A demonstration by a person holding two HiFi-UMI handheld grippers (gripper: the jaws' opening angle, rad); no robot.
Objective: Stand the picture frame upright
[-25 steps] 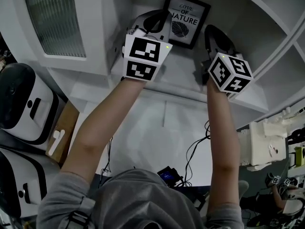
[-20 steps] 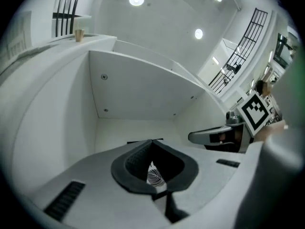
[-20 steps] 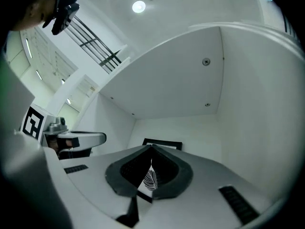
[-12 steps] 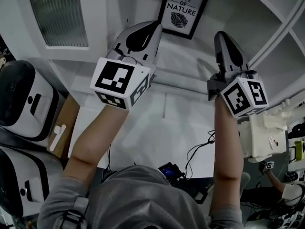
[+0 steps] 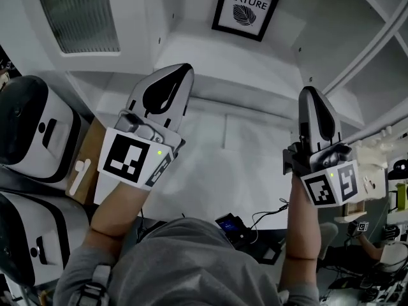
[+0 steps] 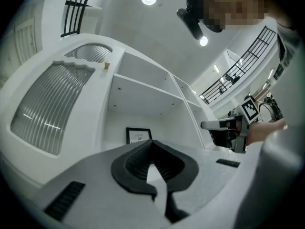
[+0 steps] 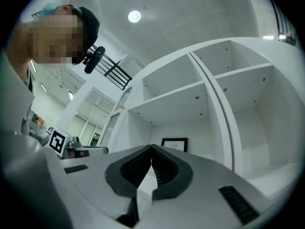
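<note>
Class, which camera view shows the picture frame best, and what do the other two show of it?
The head view: the picture frame appears whole, upright, its leaf print and lettering legible. Both gripper views show it small and distant, its lower part hidden behind the closed jaws.

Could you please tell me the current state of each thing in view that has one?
picture frame: standing upright at the back of the shelf, touched by neither gripper.
left gripper: jaws shut, nothing between them.
right gripper: jaws shut, nothing between them.
ribbed glass door: appears closed.
</note>
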